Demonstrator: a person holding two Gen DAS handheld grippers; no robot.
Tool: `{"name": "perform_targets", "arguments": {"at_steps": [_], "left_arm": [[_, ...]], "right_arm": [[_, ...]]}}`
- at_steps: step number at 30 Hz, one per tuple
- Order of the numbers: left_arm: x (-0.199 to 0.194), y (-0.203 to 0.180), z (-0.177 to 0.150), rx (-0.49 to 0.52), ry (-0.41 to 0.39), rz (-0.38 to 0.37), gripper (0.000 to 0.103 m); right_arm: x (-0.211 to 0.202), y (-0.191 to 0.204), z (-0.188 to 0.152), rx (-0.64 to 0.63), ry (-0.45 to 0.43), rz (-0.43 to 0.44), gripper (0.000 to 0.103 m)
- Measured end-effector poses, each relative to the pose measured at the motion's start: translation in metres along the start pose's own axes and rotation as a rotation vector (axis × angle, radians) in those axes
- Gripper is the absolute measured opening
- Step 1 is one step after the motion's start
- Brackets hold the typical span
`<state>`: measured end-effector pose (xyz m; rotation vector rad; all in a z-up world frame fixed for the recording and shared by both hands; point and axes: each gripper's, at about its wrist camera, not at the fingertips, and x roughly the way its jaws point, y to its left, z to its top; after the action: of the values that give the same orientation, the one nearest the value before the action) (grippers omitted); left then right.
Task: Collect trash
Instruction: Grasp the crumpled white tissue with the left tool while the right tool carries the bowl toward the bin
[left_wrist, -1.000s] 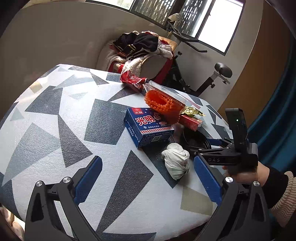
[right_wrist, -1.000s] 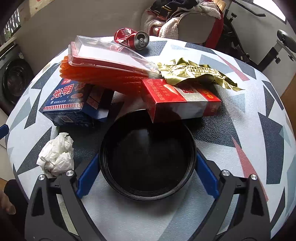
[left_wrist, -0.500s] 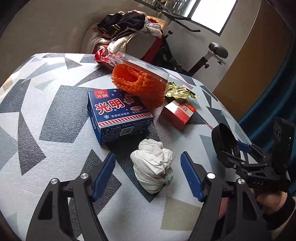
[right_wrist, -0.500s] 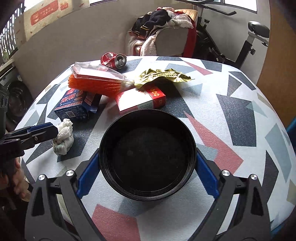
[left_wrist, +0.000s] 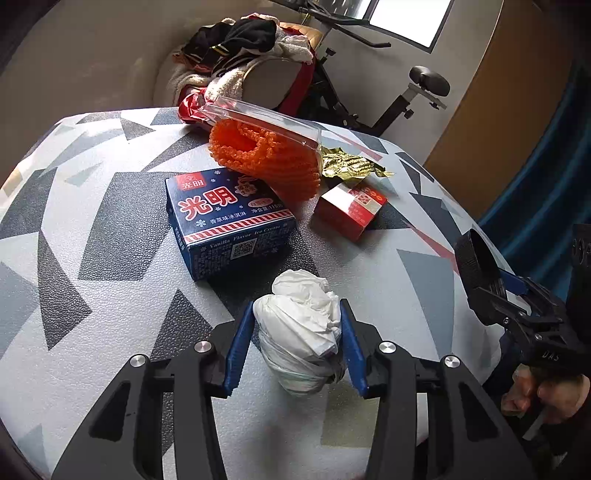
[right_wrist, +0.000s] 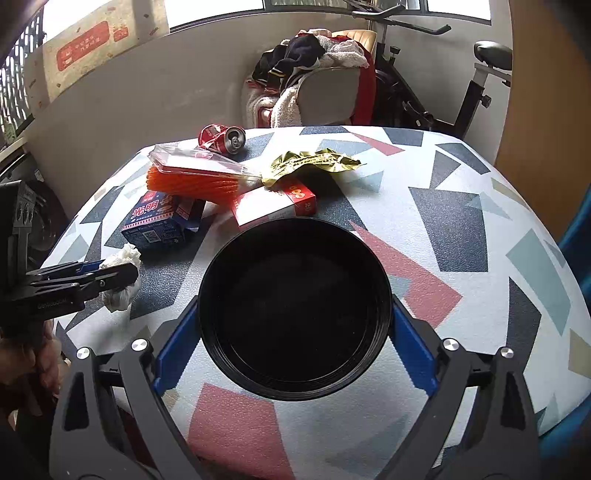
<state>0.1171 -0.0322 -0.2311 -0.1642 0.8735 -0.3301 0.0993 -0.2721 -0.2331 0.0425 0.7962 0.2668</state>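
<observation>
A crumpled white tissue wad (left_wrist: 299, 321) lies on the patterned table (left_wrist: 92, 314) near its front edge. My left gripper (left_wrist: 297, 347) straddles the wad, its jaws closing, and both blue pads (left_wrist: 240, 343) touch the wad's sides. The right wrist view shows the same wad (right_wrist: 122, 291) at far left, partly behind the left gripper (right_wrist: 110, 275). My right gripper (right_wrist: 294, 314) is shut on a round black bowl (right_wrist: 295, 258), held just above the table to the right; the bowl (left_wrist: 474, 258) looks empty.
Behind the wad lie a blue ice cream box (left_wrist: 229, 225), an orange foam net under a clear tray (left_wrist: 266, 158), a red-and-white carton (left_wrist: 351, 210), a gold wrapper (left_wrist: 347, 166) and a crushed red can (right_wrist: 221, 138). A clothes-heaped chair (right_wrist: 317, 81) and an exercise bike (right_wrist: 480, 85) stand beyond.
My left gripper moved in over the tissue wad and narrowed from wide open until its pads met it. My right gripper lifted the black bowl and drew it back to the right.
</observation>
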Motion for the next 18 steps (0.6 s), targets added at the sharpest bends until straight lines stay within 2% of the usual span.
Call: {"name": "perform_targets", "arguments": {"at_steps": [8, 18], "left_arm": [[-0.051, -0.011, -0.028, 0.058, -0.038, 0.012, 0.044], [-0.100, -0.016, -0.071, 0.025, -0.057, 0.017, 0.044]], "right_arm": [[-0.021, 0.018, -0.007, -0.006, -0.017, 0.026, 0.093], [-0.048, 0.040, -0.021, -0.013, -0.035, 0.053, 0.093]]}}
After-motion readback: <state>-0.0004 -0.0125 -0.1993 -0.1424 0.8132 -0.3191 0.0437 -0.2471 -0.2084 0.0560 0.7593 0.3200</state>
